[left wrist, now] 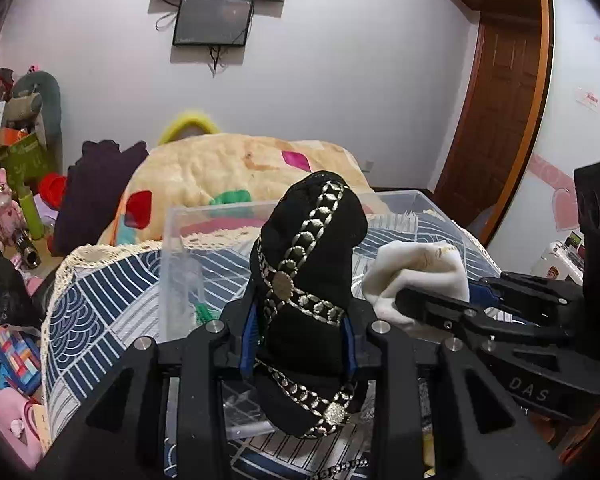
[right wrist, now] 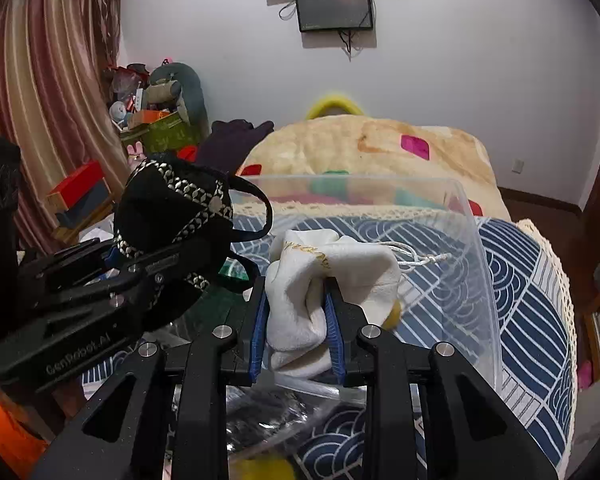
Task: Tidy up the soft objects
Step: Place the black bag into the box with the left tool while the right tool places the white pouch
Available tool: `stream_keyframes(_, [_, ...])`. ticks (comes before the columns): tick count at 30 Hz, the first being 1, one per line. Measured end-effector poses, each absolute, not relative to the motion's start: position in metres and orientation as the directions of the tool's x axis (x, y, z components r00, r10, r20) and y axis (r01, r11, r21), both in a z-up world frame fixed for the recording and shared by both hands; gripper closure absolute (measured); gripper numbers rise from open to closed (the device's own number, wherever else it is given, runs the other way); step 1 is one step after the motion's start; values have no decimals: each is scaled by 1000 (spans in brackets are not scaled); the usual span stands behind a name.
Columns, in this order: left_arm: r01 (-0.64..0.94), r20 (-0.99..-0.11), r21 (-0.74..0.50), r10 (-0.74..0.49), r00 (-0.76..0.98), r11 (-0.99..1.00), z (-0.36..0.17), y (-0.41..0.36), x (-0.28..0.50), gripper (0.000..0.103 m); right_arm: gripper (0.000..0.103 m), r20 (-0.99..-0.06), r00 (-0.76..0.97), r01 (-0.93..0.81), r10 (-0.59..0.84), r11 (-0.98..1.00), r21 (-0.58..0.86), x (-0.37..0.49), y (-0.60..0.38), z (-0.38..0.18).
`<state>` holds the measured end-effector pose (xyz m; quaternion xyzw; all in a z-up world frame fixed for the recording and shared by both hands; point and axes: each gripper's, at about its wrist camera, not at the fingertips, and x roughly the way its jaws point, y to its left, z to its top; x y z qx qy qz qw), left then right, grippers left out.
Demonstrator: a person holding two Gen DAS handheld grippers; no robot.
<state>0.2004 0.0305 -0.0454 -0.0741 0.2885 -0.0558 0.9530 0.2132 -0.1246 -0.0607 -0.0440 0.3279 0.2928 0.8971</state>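
My left gripper is shut on a black cloth pouch with gold chain trim and holds it upright above the clear plastic box. My right gripper is shut on a white drawstring pouch with gold lettering, held over the same box. In the left wrist view the right gripper and the white pouch are just right of the black pouch. In the right wrist view the left gripper with the black pouch is to the left.
The box stands on a blue and white patterned cloth with a lace edge. Behind it lies a cream blanket and a dark garment. Toys and boxes are piled at left. Plastic-wrapped items lie under the right gripper.
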Motion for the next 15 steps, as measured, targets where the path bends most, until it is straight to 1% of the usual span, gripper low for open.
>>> stream_keyframes(4, [70, -576, -173, -158, 802, 982, -52, 24, 207, 70, 79, -625, 603, -549, 495, 827, 126, 213, -129, -64])
stream_keyframes(7, [62, -608, -148, -140, 782, 987, -58, 21, 214, 69, 77, -631, 600, -550, 491, 827, 119, 213, -129, -65])
stream_keyframes(10, [61, -617, -118, -121, 777, 991, -60, 16, 215, 65, 77, -631, 610, -548, 480, 830, 101, 211, -129, -64])
stream_keyframes(12, [70, -627, -101, -118, 770, 992, -61, 13, 214, 61, 75, -628, 613, -548, 479, 831, 99, 210, -130, -64])
stream_keyframes(14, [86, -635, -79, -117, 763, 993, -61, 8, 211, 50, 70, -624, 618, -544, 478, 833, 101, 208, -133, -63])
stream_keyframes(15, [72, -624, -60, -94, 776, 996, -59, 7, 207, 45, 66, -620, 622, -543, 479, 834, 99, 207, -135, -62])
